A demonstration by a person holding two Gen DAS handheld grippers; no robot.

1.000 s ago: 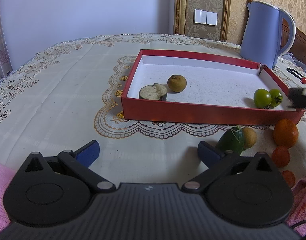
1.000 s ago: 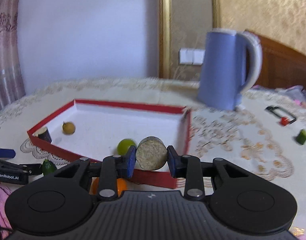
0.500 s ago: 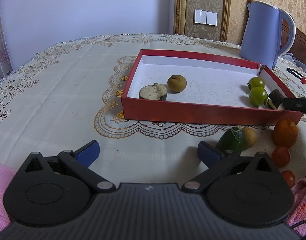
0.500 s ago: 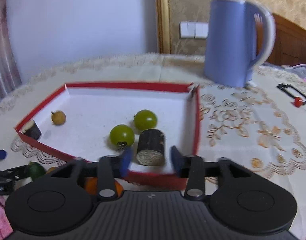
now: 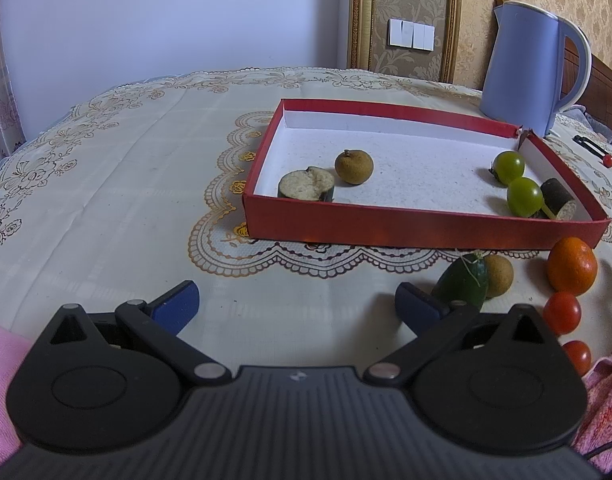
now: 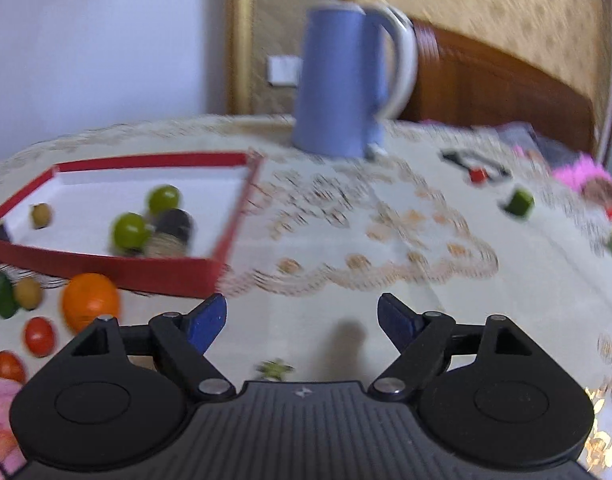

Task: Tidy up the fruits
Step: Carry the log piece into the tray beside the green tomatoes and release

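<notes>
A red tray [image 5: 385,230] [image 6: 106,268] holds a cut dark-skinned slice [image 5: 306,189], a brown round fruit [image 5: 353,166], two green fruits [image 5: 525,197] [image 6: 129,231] and a dark cylinder piece [image 5: 558,199] [image 6: 172,230]. In front of the tray lie a dark green fruit [image 5: 463,286], a tan fruit [image 5: 499,276], an orange [image 5: 571,266] [image 6: 90,300] and two small red tomatoes [image 5: 561,312] [image 6: 38,336]. My left gripper [image 5: 296,305] is open and empty, low over the cloth. My right gripper [image 6: 302,322] is open and empty, right of the tray.
A blue kettle [image 5: 533,68] [image 6: 345,80] stands behind the tray's far right corner. A small green piece [image 6: 518,202], a red and black item [image 6: 477,170] and pink cloth [image 6: 581,172] lie to the right. A green stem scrap [image 6: 274,369] lies near my right gripper.
My right gripper opened, left the dark cylinder piece in the tray's near right corner, and drew back to the right out of the tray. The left gripper has not moved.
</notes>
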